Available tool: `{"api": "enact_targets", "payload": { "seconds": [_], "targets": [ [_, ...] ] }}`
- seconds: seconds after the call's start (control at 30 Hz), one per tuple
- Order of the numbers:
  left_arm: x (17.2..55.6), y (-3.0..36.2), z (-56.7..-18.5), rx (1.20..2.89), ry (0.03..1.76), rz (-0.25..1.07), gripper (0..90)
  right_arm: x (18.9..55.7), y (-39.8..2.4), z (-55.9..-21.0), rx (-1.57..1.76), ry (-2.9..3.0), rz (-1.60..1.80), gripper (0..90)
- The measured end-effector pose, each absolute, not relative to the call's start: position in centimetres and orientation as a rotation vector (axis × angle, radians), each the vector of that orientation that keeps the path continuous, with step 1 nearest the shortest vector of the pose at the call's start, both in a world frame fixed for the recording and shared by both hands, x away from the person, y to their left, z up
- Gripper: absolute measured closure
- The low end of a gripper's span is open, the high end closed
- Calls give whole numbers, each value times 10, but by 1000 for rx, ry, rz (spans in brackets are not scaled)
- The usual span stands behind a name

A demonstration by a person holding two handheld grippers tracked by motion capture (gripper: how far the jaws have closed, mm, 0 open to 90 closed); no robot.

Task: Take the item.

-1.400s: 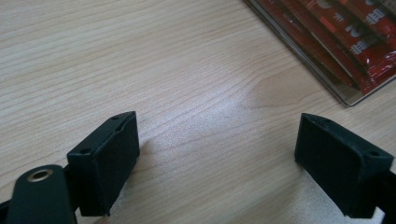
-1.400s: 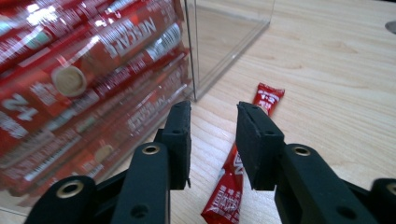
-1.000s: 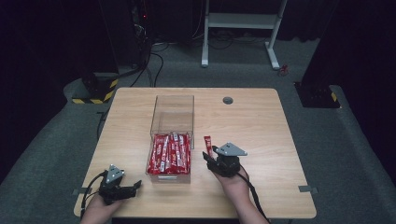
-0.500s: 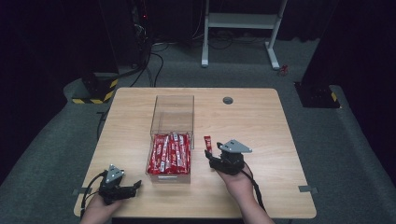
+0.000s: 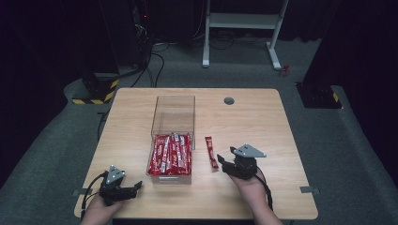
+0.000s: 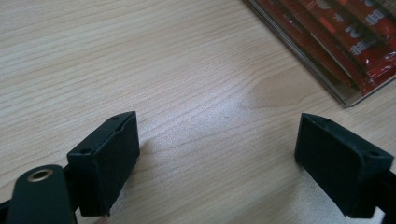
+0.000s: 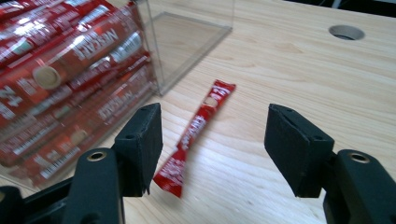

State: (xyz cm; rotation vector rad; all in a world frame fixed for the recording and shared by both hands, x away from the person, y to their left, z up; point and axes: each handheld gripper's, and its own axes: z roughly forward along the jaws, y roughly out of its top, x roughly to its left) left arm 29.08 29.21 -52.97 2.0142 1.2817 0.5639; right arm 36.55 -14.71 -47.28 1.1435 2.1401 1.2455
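Observation:
A clear plastic box [image 5: 172,112] stands mid-table, its near half packed with red sachets [image 5: 170,154]. One red sachet [image 5: 211,152] lies flat on the wood just right of the box. My right gripper [image 5: 225,159] sits right of that sachet, pointing at it. Its jaws have just been opening and stand open. In the right gripper view the sachet [image 7: 198,128] lies on the table ahead of the right gripper [image 7: 212,140], touching neither pad. My left gripper [image 5: 133,187] rests open near the front left edge. In the left gripper view, bare wood lies between the jaws of the left gripper [image 6: 217,154].
A round cable hole [image 5: 229,101] sits in the table's far right part. The box's far half [image 7: 187,42] holds nothing. The box's near corner [image 6: 327,60] lies ahead and right of the left gripper. Bare wood [image 5: 281,140] stretches along the right side.
The right gripper's jaws have widened and the gripper has drawn back to the right. The single sachet now lies free on the table. The left gripper has stayed in place.

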Motion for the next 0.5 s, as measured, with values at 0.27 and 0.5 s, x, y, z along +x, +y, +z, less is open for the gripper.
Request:
{"api": "enact_targets", "payload": {
  "seconds": [0.27, 0.5],
  "targets": [
    [291, 292, -530, 2013, 1281, 562, 142, 361, -168, -476, 1162, 2122, 1207, 354],
    [291, 292, -530, 2014, 1281, 560, 142, 357, -189, -480, 1194, 2104, 1181, 329]
  ]
}}
